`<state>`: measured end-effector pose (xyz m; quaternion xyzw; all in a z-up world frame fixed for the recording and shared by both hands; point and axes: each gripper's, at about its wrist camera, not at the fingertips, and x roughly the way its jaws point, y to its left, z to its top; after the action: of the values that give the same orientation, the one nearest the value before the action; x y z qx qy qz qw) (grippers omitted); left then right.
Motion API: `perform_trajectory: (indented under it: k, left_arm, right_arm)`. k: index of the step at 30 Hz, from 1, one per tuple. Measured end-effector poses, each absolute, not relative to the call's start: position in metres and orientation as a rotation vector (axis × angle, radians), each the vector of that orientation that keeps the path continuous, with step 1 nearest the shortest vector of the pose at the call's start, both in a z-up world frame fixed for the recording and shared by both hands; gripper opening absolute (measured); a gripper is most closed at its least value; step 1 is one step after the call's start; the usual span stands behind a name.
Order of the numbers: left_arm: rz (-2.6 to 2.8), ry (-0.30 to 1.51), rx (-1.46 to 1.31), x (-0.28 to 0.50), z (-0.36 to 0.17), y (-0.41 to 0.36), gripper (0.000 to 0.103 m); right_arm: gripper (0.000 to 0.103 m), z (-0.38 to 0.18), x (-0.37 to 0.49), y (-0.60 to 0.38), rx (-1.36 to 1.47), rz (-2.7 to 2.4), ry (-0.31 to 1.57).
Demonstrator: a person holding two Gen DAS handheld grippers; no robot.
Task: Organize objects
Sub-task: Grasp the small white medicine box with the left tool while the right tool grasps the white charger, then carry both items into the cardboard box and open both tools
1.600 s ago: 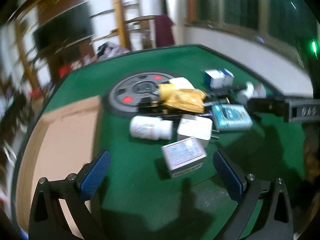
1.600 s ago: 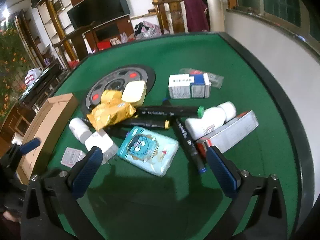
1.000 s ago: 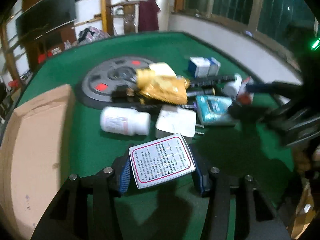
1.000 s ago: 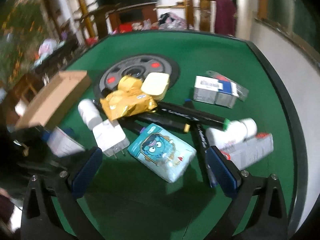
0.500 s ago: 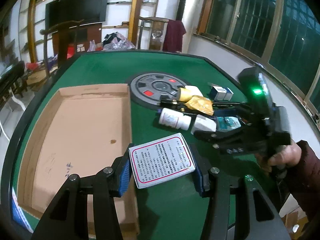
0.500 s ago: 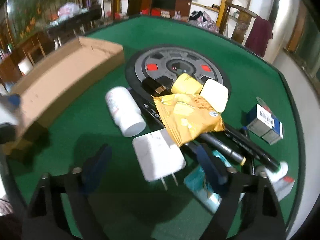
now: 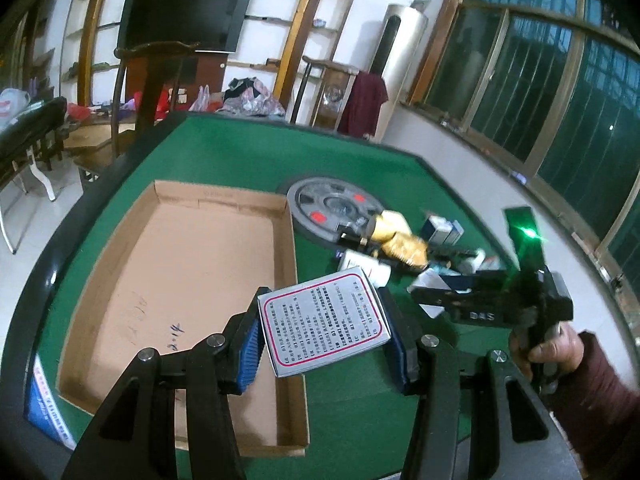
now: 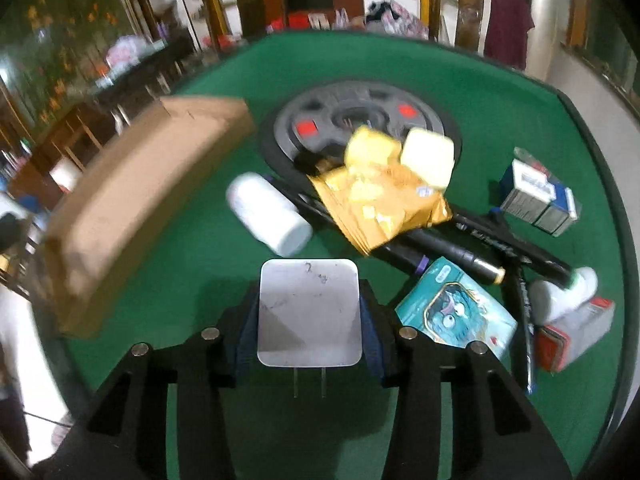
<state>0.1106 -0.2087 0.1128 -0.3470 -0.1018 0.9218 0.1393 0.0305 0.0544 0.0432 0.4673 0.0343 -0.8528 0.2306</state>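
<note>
Objects under my control: my left gripper (image 7: 326,338) clenches a printed box (image 7: 324,328) aloft, tilted, above the cardboard tray's (image 7: 286,280) near wall. My right gripper (image 8: 310,330) is closing on the white charger (image 8: 309,312) between its fingers. Risks: the tilted box could strike the wall when released; the charger could twist, its prongs snagging the green surface (image 8: 192,256).

Dark TV (image 7: 186,16) on back wall, wooden chair (image 7: 152,80) beside green table (image 7: 248,152), maroon garment (image 7: 366,102) hung on chair, silver column unit (image 7: 394,52) near barred windows (image 7: 560,92), grey weight plate (image 8: 360,120) on felt
</note>
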Motion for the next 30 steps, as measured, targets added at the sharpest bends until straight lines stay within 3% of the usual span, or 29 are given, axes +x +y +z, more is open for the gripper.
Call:
perform_trajectory:
  k: [7,12,20,24,30]
  left_arm:
    - [2.629,-0.348,-1.025,0.085,0.151,-0.235,0.046]
    - [2.656,-0.339,-1.122,0.038,0.152,-0.252,0.046]
    - [2.648,-0.438,-1.328,-0.031,0.079,-0.272,0.046]
    - [2.615,-0.544,-1.410,-0.053,0.035,-0.287,0.046]
    - [2.596,-0.637,-1.443,-0.072,0.007,-0.300,0.045]
  right_arm:
    - [0.043,0.128,0.044,0.032,1.079,-2.225,-0.110]
    - [0.043,0.157,0.024,-0.023,1.053,-2.117,-0.219]
    - [0.044,0.103,-0.025,-0.092,1.253,-2.137,-0.207]
    - [0.044,0.073,-0.041,-0.116,1.328,-2.202,-0.109]
    - [0.043,0.047,-0.061,-0.124,1.383,-2.261,-0.061]
